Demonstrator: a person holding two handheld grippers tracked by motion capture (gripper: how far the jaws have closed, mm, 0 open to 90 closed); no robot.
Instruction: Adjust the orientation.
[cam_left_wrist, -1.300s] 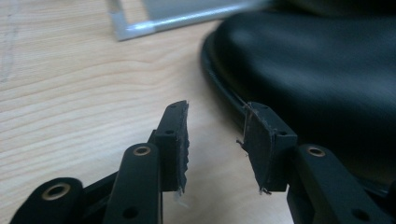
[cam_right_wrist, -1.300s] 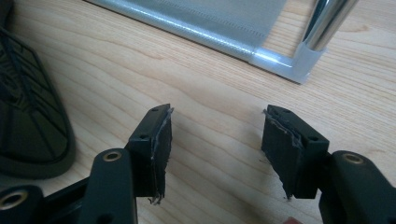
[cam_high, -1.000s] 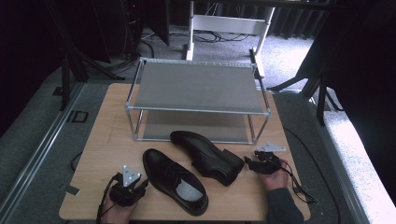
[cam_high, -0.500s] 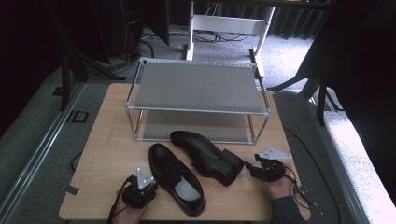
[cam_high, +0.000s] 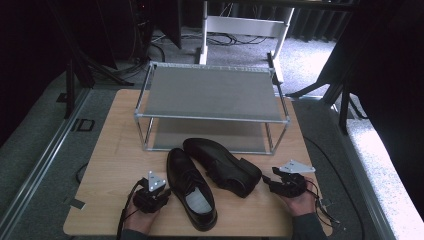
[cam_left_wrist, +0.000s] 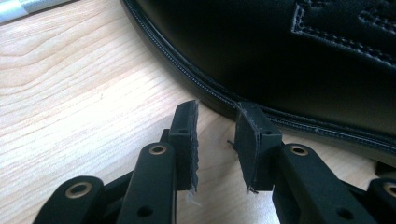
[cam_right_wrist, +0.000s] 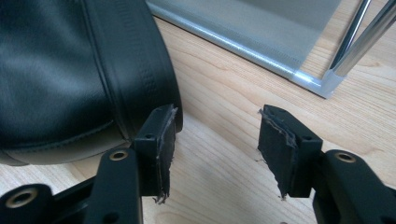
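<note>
Beside each shoe's edge (cam_high: 190, 187), both tools (cam_high: 150, 196) (cam_high: 280, 184) gape, seemingly touching nothing.

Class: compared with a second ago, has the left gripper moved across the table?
Yes. The left gripper has moved rightward, closer to the near shoe, judged against the table edge.

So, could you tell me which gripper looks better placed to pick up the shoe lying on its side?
Probably the right gripper: it sits open at the heel of the tipped black dress shoe, while the left gripper is beside the upright shoe.
</note>
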